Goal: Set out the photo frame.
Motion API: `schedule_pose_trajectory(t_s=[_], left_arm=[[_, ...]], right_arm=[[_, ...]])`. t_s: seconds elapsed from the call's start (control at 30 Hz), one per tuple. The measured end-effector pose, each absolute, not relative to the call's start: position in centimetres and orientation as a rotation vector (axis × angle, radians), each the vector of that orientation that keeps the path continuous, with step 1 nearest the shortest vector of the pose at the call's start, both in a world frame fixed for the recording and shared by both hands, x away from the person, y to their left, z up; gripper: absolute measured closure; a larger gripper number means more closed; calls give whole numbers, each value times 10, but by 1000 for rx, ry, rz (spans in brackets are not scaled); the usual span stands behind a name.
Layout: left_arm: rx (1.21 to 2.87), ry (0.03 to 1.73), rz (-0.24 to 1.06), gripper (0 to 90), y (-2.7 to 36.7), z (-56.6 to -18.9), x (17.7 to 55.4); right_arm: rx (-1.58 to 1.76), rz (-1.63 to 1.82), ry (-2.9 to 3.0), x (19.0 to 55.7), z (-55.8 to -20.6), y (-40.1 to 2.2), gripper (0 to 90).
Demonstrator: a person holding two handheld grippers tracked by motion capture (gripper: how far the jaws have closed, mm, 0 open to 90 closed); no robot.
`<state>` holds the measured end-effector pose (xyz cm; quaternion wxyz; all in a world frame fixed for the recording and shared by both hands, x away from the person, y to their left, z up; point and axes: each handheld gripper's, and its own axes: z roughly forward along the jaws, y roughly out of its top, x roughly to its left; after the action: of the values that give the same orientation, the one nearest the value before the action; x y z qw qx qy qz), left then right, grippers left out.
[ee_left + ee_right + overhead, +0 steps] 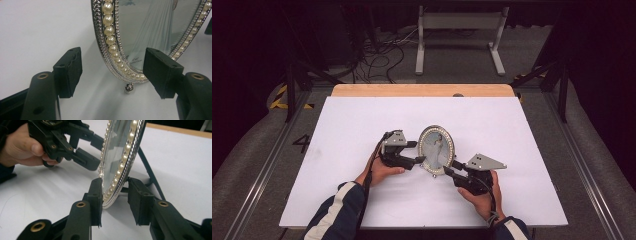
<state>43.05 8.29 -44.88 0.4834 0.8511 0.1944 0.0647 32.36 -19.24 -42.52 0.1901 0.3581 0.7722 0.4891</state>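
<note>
White tabletop (342,150) carries an upright oval pearl-rimmed picture frame (436,149) at centre. Left tongs (418,151) straddle its left rim, released; right tongs (450,166) bracket its lower right edge, unclenched.

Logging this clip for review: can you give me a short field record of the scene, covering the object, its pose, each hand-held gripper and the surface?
object: oval picture frame with pearl trim
pose: upright, propped on a black back stand
left hand-held gripper: open, jaws astride the frame's lower edge, not clamped
right hand-held gripper: open, one jaw against the frame's rim, the other apart
surface: white table
</note>
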Motion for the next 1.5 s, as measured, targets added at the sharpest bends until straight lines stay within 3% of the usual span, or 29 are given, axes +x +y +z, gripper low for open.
schedule_pose_trajectory(t_s=[0.47,0.83,1.5], left_arm=[[2076,431,142,480,74,-444,429],[2114,420,165,587,78,-442,423],[2165,429,207,618,87,-438,411]], right_arm=[[1003,1416,2052,320,-412,-197,770],[1028,1397,2067,328,-411,-199,783],[1033,1383,2083,338,-411,-197,757]])
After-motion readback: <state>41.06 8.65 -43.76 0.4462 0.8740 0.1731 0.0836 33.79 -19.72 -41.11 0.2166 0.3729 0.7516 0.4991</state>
